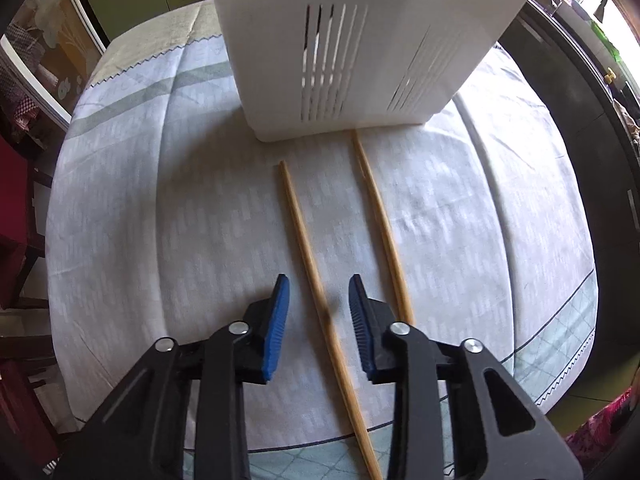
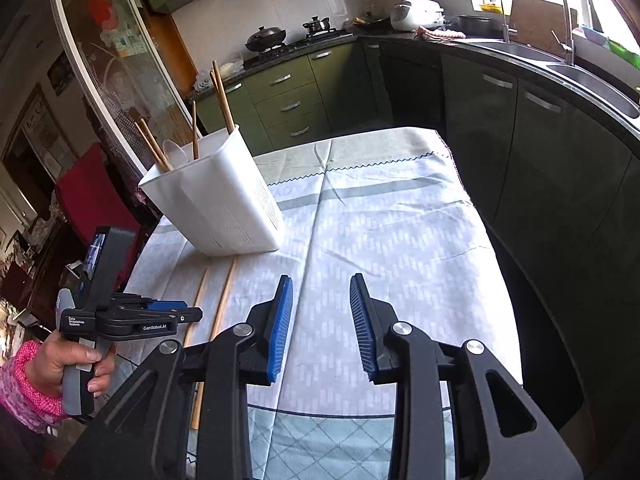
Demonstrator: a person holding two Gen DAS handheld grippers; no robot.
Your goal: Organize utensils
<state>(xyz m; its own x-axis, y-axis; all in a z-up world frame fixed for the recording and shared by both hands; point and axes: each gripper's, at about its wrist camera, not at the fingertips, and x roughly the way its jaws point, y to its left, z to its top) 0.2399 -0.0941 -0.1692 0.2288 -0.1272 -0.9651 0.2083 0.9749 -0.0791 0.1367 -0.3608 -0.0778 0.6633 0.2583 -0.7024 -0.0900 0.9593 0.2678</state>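
Two wooden chopsticks lie on the tablecloth in front of a white slotted utensil holder (image 1: pixel 352 48). My left gripper (image 1: pixel 318 300) is open, its blue pads on either side of the left chopstick (image 1: pixel 308 248), just above it. The right chopstick (image 1: pixel 380 216) runs beside the right pad. In the right wrist view the holder (image 2: pixel 224 196) stands at the left with several chopsticks (image 2: pixel 222 98) and a white spoon in it. The left gripper (image 2: pixel 176 314) shows over the two loose chopsticks (image 2: pixel 224 300). My right gripper (image 2: pixel 320 300) is open and empty above the cloth.
The table (image 2: pixel 400 232) carries a pale patterned cloth. Dark green kitchen cabinets (image 2: pixel 540 152) and a sink counter curve along the right. A glass door (image 2: pixel 108 80) and a red chair (image 2: pixel 92 196) stand at the left.
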